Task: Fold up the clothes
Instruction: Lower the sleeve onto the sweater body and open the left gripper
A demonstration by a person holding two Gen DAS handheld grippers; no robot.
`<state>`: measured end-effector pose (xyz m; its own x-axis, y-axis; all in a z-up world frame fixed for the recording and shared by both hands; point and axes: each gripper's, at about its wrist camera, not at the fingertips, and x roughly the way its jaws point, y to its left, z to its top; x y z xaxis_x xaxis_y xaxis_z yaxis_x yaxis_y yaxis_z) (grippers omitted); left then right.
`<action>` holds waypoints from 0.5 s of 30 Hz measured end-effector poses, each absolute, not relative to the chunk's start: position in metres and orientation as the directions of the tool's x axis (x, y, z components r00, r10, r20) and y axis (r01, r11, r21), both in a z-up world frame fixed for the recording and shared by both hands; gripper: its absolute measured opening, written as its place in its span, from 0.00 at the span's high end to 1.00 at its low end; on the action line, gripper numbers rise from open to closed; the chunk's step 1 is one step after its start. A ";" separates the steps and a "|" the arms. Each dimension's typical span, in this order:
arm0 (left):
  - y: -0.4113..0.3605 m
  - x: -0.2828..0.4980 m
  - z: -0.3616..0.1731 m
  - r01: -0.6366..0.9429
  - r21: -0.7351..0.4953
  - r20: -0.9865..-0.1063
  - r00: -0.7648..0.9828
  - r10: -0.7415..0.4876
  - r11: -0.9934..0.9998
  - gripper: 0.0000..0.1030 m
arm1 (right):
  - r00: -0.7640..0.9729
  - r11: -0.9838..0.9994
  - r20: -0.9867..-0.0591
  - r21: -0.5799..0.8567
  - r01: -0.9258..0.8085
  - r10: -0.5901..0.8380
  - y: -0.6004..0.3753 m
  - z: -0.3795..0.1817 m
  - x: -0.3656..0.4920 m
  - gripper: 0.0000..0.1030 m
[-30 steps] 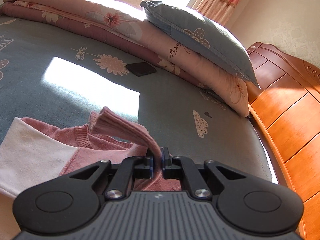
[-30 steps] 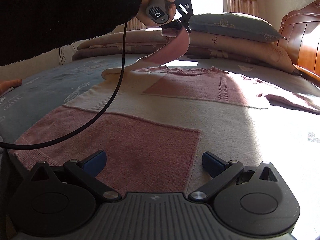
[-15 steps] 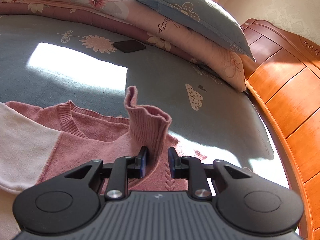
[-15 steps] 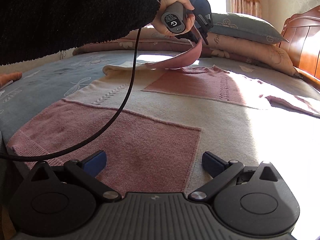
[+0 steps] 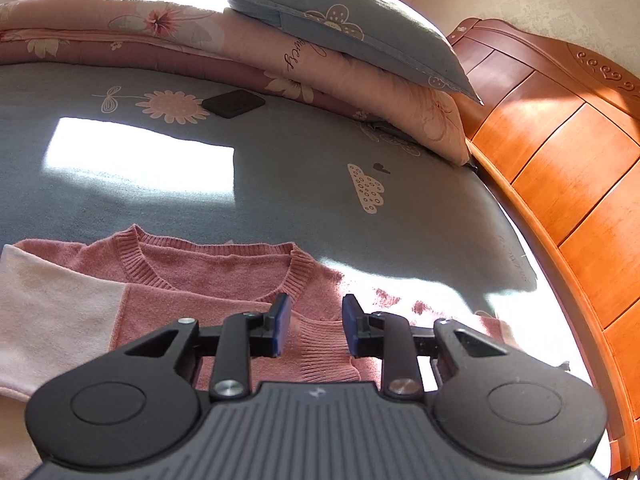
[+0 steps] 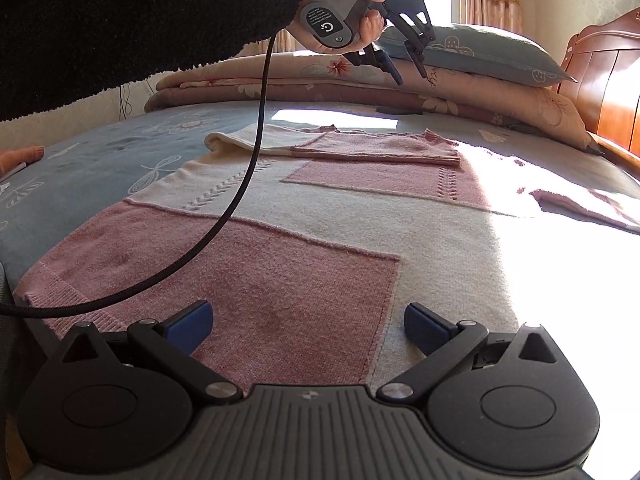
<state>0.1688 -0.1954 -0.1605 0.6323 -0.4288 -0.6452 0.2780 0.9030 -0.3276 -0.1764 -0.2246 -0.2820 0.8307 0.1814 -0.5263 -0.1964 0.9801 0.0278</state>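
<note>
A pink and cream knit sweater [image 6: 320, 216] lies flat on the blue bed sheet [image 5: 280, 184], neckline [image 5: 216, 264] toward the pillows. One sleeve is folded across the chest, and its ribbed cuff [image 5: 320, 344] lies just under my left gripper [image 5: 314, 326]. The left jaws are opening with nothing pressed between them. In the right wrist view the left gripper [image 6: 409, 74] hangs above the folded sleeve [image 6: 376, 148], clear of it. My right gripper [image 6: 306, 320] stands open over the sweater's hem, empty. The other sleeve [image 6: 580, 204] stretches out to the right in bright sun.
A folded floral quilt [image 5: 248, 52] and a blue pillow [image 5: 344, 28] are stacked at the bed's far side. A wooden headboard [image 5: 560, 152] borders the right. A flat dark object [image 5: 234, 103] lies on the sheet. A black cable [image 6: 248, 168] hangs from the left gripper's handle.
The left gripper let go of the sleeve cuff, which dropped flat across the sweater's chest, and the gripper rose clear of it. The right gripper stayed still and open.
</note>
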 end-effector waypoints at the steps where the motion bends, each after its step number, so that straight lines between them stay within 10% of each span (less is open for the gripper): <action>1: -0.187 0.166 -0.154 0.287 -0.308 -0.642 0.641 -0.421 0.907 0.64 | 0.831 0.980 -0.526 0.029 -0.196 0.181 -0.225 -0.282 -0.176 0.00; 15: -0.028 0.128 -0.145 0.195 -0.047 -0.576 0.796 -0.186 0.980 0.35 | 0.861 0.954 -0.464 0.290 -0.075 0.209 -0.266 -0.275 -0.175 0.00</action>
<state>0.1281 -0.0282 -0.1453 0.7959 -0.1859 -0.5761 0.1947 0.9797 -0.0472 -0.1746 -0.2662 -0.2752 0.8610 0.2086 -0.4639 -0.0750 0.9541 0.2899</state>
